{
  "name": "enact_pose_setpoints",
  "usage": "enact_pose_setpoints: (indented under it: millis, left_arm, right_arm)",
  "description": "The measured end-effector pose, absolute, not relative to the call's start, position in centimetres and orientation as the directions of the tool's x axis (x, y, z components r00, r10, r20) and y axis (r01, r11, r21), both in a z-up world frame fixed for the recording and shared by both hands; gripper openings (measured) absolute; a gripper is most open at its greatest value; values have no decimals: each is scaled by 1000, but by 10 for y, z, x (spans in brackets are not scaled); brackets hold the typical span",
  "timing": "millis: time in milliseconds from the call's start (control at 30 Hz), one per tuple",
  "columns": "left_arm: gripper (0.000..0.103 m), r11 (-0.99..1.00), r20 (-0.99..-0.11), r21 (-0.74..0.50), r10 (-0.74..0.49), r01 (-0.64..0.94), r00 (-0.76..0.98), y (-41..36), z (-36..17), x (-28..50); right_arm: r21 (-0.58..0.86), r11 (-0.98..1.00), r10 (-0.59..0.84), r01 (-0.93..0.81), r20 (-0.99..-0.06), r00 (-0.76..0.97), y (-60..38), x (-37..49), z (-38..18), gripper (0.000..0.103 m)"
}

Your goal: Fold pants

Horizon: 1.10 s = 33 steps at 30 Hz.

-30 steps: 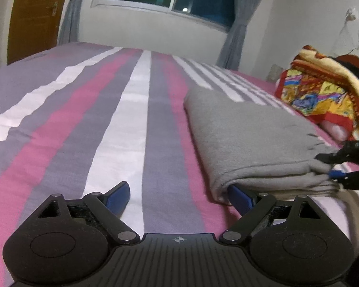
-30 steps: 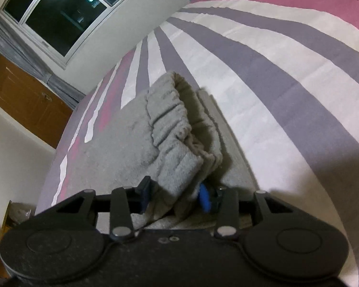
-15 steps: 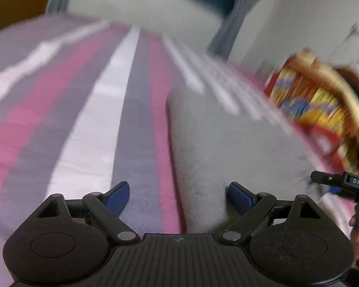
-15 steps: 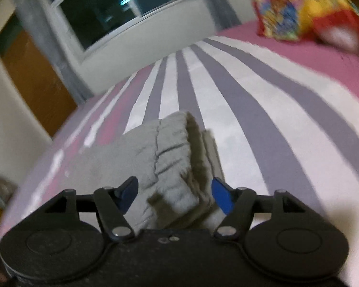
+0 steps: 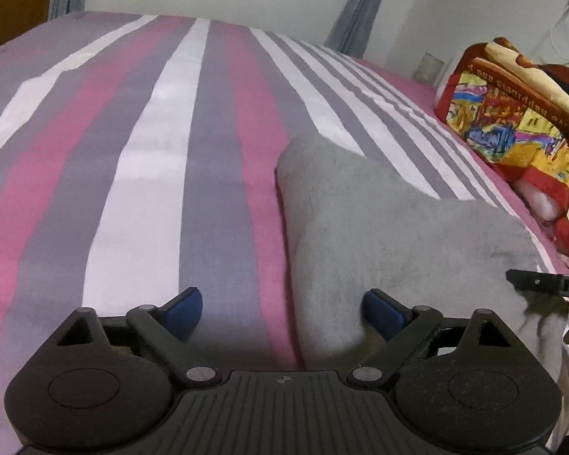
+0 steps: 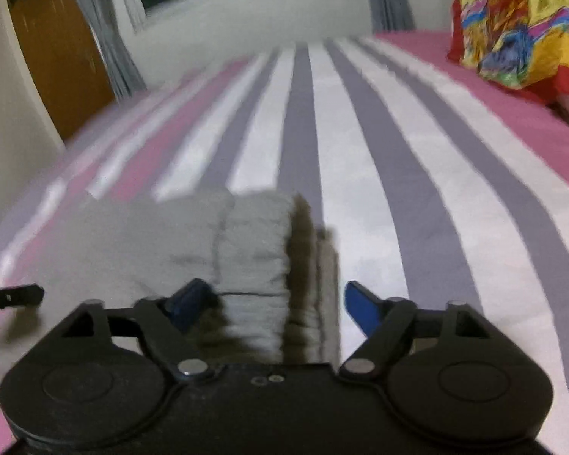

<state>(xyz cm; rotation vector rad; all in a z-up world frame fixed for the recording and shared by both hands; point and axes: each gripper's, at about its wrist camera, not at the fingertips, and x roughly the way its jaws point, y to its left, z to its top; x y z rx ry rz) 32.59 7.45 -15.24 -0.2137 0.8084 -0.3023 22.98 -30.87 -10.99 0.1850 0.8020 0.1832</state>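
The grey folded pants (image 5: 390, 235) lie on the striped bed, right of centre in the left wrist view. My left gripper (image 5: 282, 313) is open; the near left corner of the pants sits by its right finger (image 5: 383, 311). In the right wrist view the pants' ribbed waistband end (image 6: 254, 250) lies between the open jaws of my right gripper (image 6: 275, 301), with nothing clamped. The tip of the right gripper shows at the right edge of the left wrist view (image 5: 542, 284). The tip of the left gripper shows at the left edge of the right wrist view (image 6: 11, 295).
The bed has a pink, grey and white striped sheet (image 5: 151, 151). A bright red and yellow patterned blanket (image 5: 512, 132) is piled at the bed's right side, also in the right wrist view (image 6: 519, 26). A wooden door (image 6: 57, 53) and a curtained window stand beyond the bed.
My right gripper has opened and let go of the waistband end and pulled back. My left gripper has lifted and shifted, staying open, with the pants' corner beside its right finger.
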Motion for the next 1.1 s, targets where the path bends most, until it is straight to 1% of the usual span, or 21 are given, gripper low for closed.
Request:
enact_pose_setpoints:
  millis: [67, 100, 133, 200, 267, 300, 333, 400, 433, 467, 500, 533, 567, 633, 667, 733, 800, 867, 1000, 1100]
  left_arm:
    - [92, 930, -630, -310, -358, 199, 689, 76, -141, 328]
    - [92, 925, -608, -323, -366, 201, 705, 77, -137, 332]
    - [92, 922, -602, -333, -368, 196, 708, 81, -136, 337]
    - [92, 928, -614, -326, -352, 179, 707, 80, -136, 355]
    - [92, 939, -654, -304, -328, 160, 682, 74, -144, 379]
    - [92, 946, -684, -288, -311, 149, 659, 69, -150, 389]
    - [93, 949, -696, -280, -305, 146, 650, 66, -152, 395]
    - [92, 947, -687, -284, -312, 153, 657, 61, -148, 401]
    - [92, 943, -663, -285, -322, 170, 676, 59, -143, 402]
    - [92, 944, -644, -276, -320, 180, 695, 57, -139, 403]
    - [92, 950, -643, -263, -305, 171, 702, 57, -140, 407]
    - [93, 955, -660, -255, -288, 154, 694, 56, -141, 414]
    - [93, 957, -684, -258, -277, 132, 675, 57, -148, 421]
    - [93, 953, -702, -277, -285, 119, 652, 57, -157, 430]
    - [93, 957, -703, -263, -279, 125, 654, 55, -159, 429]
    - [93, 957, -700, -258, -278, 130, 658, 54, -157, 422]
    - [93, 954, -690, -262, -290, 144, 664, 55, -153, 410]
    - [93, 955, -687, -245, -292, 166, 666, 53, -149, 396]
    - [93, 962, -688, -200, -274, 187, 672, 50, -146, 368]
    - [93, 960, -688, -217, -280, 179, 669, 53, -143, 349]
  right_arm:
    - [254, 961, 258, -106, -698, 668, -313, 233, -107, 94]
    - [251, 960, 265, -122, -681, 683, -315, 234, -100, 93]
    - [251, 957, 278, -145, -653, 705, -315, 234, -94, 86]
    - [249, 952, 296, -177, -613, 732, -312, 236, -83, 79]
    - [219, 958, 284, -186, -628, 725, -306, 250, -84, 80]
    - [197, 964, 266, -180, -651, 711, -304, 258, -87, 82]
    - [165, 971, 238, -171, -684, 689, -301, 268, -95, 88]
    - [172, 973, 229, -151, -717, 659, -302, 279, -101, 91]
    - [196, 970, 243, -146, -710, 660, -305, 280, -98, 90]
    - [209, 965, 259, -158, -681, 685, -308, 273, -91, 88]
    - [215, 961, 274, -174, -653, 706, -304, 265, -85, 81]
    - [220, 958, 285, -186, -631, 721, -305, 263, -80, 80]
    - [215, 959, 282, -187, -630, 724, -305, 264, -81, 80]
    - [184, 970, 244, -161, -680, 691, -303, 274, -95, 85]
    - [201, 969, 246, -146, -699, 672, -305, 277, -103, 86]
    - [248, 961, 266, -124, -697, 666, -311, 281, -107, 91]
    - [274, 955, 277, -112, -696, 663, -314, 278, -106, 91]
    - [258, 958, 271, -122, -684, 677, -312, 269, -101, 91]
    - [249, 960, 271, -130, -693, 668, -307, 255, -95, 91]
    - [255, 958, 276, -132, -693, 666, -307, 244, -89, 90]
